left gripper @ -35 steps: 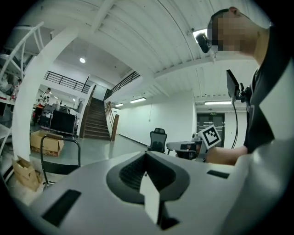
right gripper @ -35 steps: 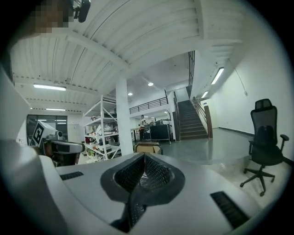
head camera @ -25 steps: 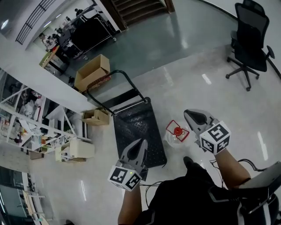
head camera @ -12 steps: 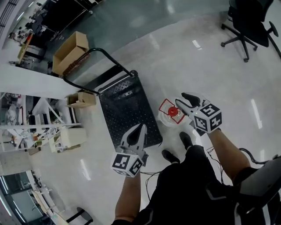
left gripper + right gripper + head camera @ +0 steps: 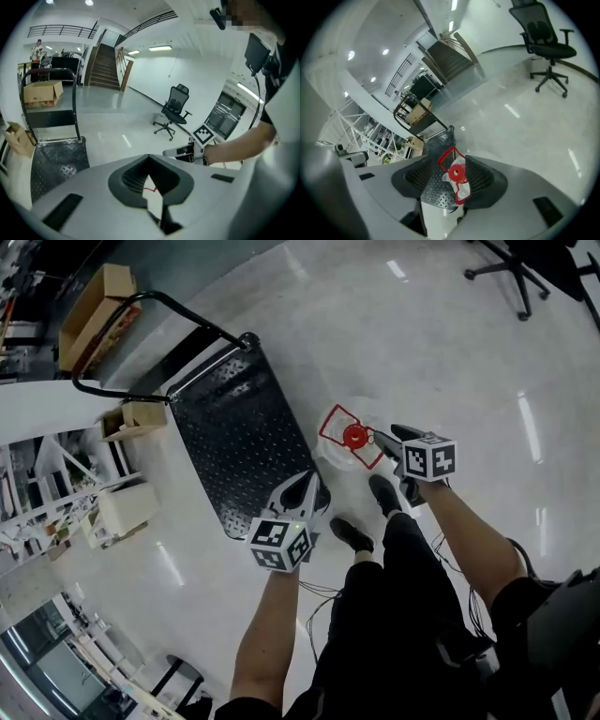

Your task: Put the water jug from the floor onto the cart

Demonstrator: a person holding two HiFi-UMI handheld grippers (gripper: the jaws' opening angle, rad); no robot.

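A glossy pale floor [image 5: 450, 352] fills the head view. On it stands the cart [image 5: 234, 427], a black studded deck with a tubular handle at its far end and nothing on it. An office chair [image 5: 525, 268] stands well apart at the upper right, and a cardboard box [image 5: 94, 301] lies beyond the cart's handle. The person's two shoes [image 5: 352, 533] are planted near the cart's front corner.

The jug [image 5: 354, 436], clear with a red cap and a red handle, stands upright on the floor just beside the cart's right edge, not on the deck.

The right gripper [image 5: 382, 439] points down at the jug, its tips just beside the cap. Its jaws have just been opening and stand spread wide; in the right gripper view the cap and handle show between them, with the pads clear of both. The left gripper [image 5: 307, 481] hangs over the cart's front corner, jaws pressed together at the tips on nothing.
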